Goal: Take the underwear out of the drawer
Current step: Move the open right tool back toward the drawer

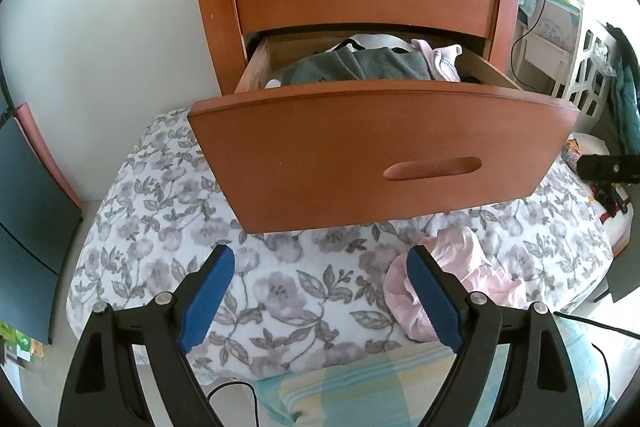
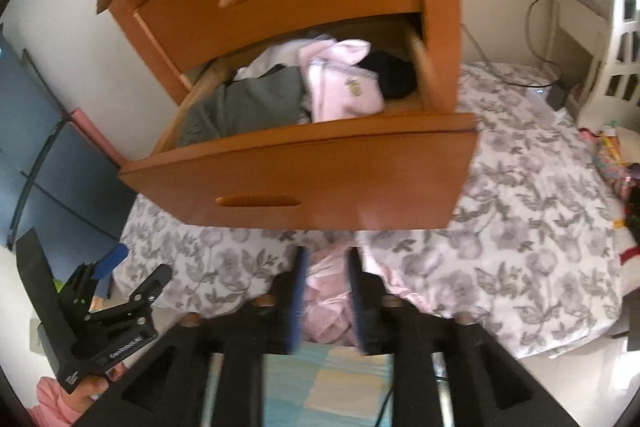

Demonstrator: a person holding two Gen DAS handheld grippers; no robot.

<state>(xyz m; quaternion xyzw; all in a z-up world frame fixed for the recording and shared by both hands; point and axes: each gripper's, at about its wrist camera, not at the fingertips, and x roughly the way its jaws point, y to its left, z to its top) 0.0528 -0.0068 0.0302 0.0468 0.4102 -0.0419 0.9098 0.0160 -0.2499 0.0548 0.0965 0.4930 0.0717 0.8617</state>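
Trouble looked likely: right gripper [image 2: 326,301] jaws sat part-spread around the crumpled pink underwear [image 2: 324,291] on the floral bedspread [image 2: 520,227], so it could've snagged; left gripper [image 1: 320,291] jaws spread, empty.

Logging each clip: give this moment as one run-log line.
lower wooden drawer: open, clothes inside | crumpled pink garment: on floral bedspread, between right gripper fingers | left gripper: open, empty

Soft, even daylight fills both views, with no hard shadows. The open drawer [image 1: 380,147] casts only a faint shade on the floral bedcover [image 1: 180,227] beneath it. The left wrist view is sharp; the right wrist view is smeared by motion blur, strongest on the drawer's right edge. Fisheye bending curves everything toward dark, vignetted corners.
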